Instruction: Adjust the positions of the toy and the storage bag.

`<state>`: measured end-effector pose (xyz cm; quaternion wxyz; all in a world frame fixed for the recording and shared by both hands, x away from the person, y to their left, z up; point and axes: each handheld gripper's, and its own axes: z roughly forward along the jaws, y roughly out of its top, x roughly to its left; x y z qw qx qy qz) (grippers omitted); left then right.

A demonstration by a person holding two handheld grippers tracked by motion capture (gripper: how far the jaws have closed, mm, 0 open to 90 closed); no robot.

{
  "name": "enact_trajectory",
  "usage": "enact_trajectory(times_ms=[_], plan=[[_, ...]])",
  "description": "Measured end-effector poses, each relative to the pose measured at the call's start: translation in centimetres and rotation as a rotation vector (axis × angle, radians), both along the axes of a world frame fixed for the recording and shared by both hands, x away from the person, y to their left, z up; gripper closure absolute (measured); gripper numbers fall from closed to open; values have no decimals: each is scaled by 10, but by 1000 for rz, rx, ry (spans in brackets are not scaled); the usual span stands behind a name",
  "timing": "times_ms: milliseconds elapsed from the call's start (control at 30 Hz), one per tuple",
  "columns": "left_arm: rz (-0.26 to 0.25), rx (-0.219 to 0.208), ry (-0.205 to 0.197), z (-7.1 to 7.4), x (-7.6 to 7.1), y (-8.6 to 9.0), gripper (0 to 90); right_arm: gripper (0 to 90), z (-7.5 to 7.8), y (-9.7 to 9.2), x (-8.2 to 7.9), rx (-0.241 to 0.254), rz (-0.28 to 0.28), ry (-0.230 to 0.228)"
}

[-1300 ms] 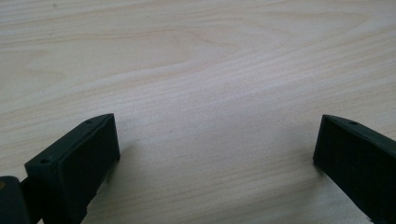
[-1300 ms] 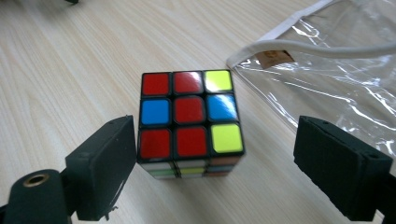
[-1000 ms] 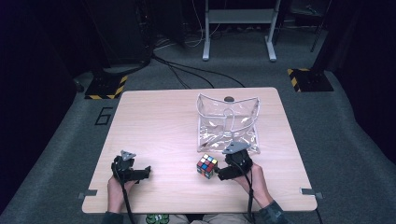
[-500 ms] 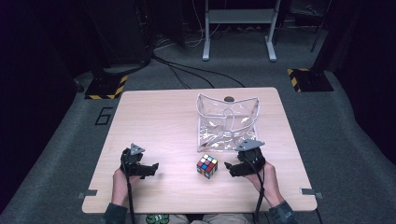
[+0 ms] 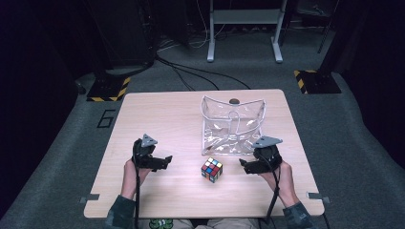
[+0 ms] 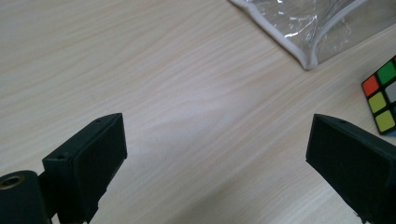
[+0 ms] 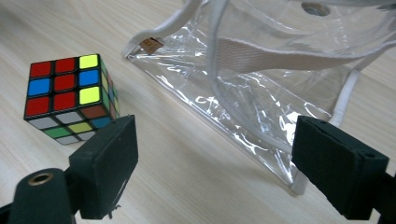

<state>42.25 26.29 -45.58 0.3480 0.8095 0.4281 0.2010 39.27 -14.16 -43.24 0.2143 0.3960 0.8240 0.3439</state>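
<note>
From the high view you've got the whole table (image 5: 157, 114) laid out: one puzzle cube (image 5: 211, 169), one clear plastic bag (image 5: 232, 128), and your two grippers on either side of the cube. Your left gripper (image 5: 162, 162) sits off to one side of the cube with a stretch of bare wood between them, and your right gripper (image 5: 244, 165) is near the cube's other side, right at the bag's near edge.

The right gripper view gives you what the high view can't: the cube (image 7: 70, 95) sits just beyond your one finger (image 7: 109, 163), not between the two, with red, blue and yellow stickers on top. The bag (image 7: 261, 79) lies ahead of the gap and past the other finger, mouth open, with white straps and trim. Nothing inside it that I can make out.

The left gripper view catches just a corner of the cube (image 6: 383, 95) beyond one finger, and a corner of the bag (image 6: 303, 28) further ahead.

Both sets of fingers are spread wide, nothing between them; the left ones have been closing slightly.
</note>
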Motion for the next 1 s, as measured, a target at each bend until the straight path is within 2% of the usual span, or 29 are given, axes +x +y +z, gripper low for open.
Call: enact_trajectory(times_ms=[367, 767, 1000], plan=[[-57, -30, -44, 27, 19, -24, 60, 138, 16, -10, 5, -3, -31, -25], [-92, -44, -37, 46, 41, -41, 64, 136, 31, -20, 18, -4, -53, -33], [-85, -46, -23, 53, 55, -48, 68, 136, 41, -23, 25, 13, -62, -37]])
